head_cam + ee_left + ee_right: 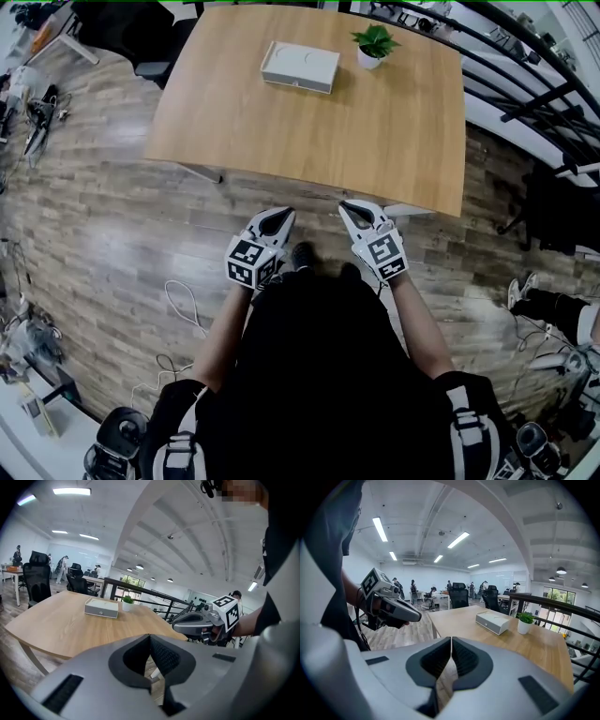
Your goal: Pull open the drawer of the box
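Box (300, 66), white and flat, lies on the far part of a wooden worktop (309, 141), its drawer (101, 612) pushed in flush, with a small round knob on the front. Just beside the box stands a white pot (368, 58) holding a green leafy plant (376, 39).

The left gripper (281, 214) and the right gripper (349, 208) are held side by side close to the person's body, over the plank floor (103, 234), short of the worktop's near edge and well apart from the box. Each carries a cube printed with black-and-white square markers. In both gripper views the jaws are pressed together tip to tip, gripping no object. A dark railing (525, 56) runs along the worktop's right side.
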`<state>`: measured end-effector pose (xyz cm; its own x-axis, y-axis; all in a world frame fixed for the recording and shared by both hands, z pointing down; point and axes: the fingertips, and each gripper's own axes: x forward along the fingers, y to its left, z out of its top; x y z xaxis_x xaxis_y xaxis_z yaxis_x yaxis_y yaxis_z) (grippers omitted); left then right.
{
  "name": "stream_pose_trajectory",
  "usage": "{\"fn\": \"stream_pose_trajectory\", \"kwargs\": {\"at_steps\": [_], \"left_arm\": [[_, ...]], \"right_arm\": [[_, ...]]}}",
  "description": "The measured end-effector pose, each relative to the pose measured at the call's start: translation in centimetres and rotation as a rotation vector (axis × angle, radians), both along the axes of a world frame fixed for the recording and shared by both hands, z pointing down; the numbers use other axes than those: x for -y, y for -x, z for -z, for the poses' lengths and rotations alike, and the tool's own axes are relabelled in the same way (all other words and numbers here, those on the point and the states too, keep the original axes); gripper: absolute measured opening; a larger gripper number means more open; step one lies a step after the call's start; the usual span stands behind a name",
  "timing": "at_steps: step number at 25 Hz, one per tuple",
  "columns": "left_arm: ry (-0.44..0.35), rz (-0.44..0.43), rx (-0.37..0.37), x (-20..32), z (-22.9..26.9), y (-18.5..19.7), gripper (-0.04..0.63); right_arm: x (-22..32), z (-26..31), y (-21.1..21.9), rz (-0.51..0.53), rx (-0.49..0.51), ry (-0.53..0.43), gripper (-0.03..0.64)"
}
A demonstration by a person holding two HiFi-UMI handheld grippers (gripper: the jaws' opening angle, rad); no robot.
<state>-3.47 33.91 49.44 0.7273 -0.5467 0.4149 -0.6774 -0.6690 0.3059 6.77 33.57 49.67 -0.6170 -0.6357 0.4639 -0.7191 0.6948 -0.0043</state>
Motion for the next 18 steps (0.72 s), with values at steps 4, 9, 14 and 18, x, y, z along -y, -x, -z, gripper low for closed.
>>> {"fn": "stream_pose_trajectory", "kwargs": {"at_steps": [4,9,14,18], "left_arm": [[0.009,-0.003,0.005,0.8,-0.6,1.9,0.023],[0.010,-0.010,0.013,1.4,-0.8,3.3,0.023],[0.013,-0.012,0.010,1.7,-0.9,4.4,0.023],[0.017,-0.008,0.013,1.8,-0.9,4.8,0.023]], "right_arm": [[0.9,-0.3,1.4,-0.020,-0.003,0.000,0.025],[1.5,-0.7,2.7,-0.028,0.007,0.008,0.025],[2.0,-0.7,3.8,-0.039,0.010,0.006,0.025],[1.9,-0.9,4.1,-0.038,0.012,0.014,0.025]]}}
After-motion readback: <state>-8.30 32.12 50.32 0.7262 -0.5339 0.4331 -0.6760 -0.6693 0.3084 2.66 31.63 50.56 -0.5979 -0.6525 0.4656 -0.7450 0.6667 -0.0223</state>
